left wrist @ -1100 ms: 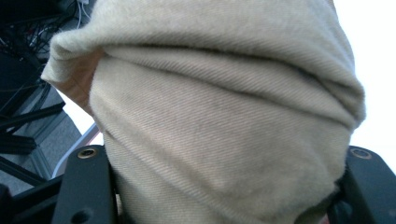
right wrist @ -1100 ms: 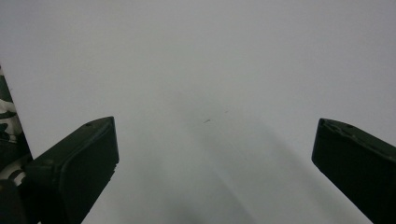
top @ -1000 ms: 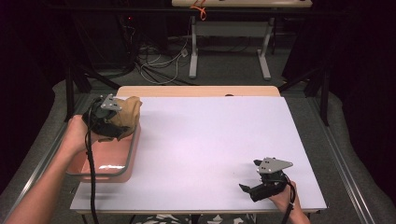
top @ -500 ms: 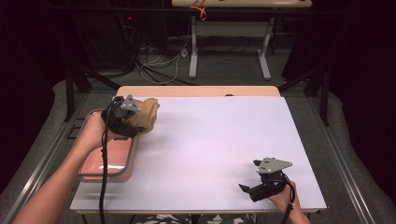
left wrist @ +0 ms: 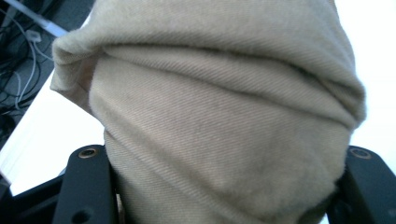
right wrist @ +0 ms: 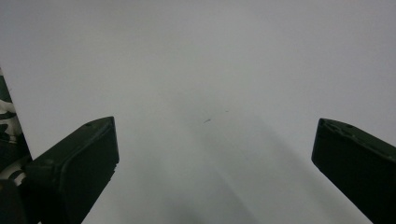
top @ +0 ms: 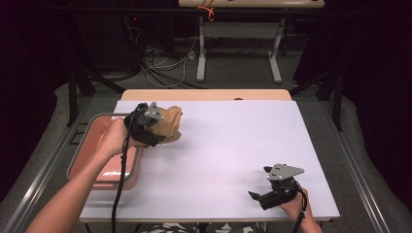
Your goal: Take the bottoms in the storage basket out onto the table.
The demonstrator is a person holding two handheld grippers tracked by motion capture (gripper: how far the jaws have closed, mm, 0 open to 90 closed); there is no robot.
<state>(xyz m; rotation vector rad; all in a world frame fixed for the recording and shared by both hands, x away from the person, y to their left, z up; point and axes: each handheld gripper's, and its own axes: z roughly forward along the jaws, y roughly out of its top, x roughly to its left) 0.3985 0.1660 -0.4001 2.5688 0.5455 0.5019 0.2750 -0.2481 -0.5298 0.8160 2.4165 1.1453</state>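
Note:
A bunched tan cloth [top: 167, 124] hangs just above the white table [top: 223, 145] near its back left, and my left gripper [top: 154, 130] is shut on it. In the left gripper view the tan cloth [left wrist: 224, 116] bulges between the two black jaws and hides most of what lies ahead. At the table's front right my right gripper [top: 256, 196] rests low over the surface, pointing left. In the right gripper view my right gripper [right wrist: 215, 154] is open, jaws wide apart, with only bare white table [right wrist: 210, 70] between them.
A pink tray [top: 99, 145] sits at the left edge of the table, under my left forearm. Beyond the table's far edge are cables on the floor [top: 165, 68] and another table's legs [top: 201, 48]. Dark floor surrounds the sides.
My left gripper has carried the tan cloth from above the pink tray rightward onto the area over the white table. The right gripper has stayed put.

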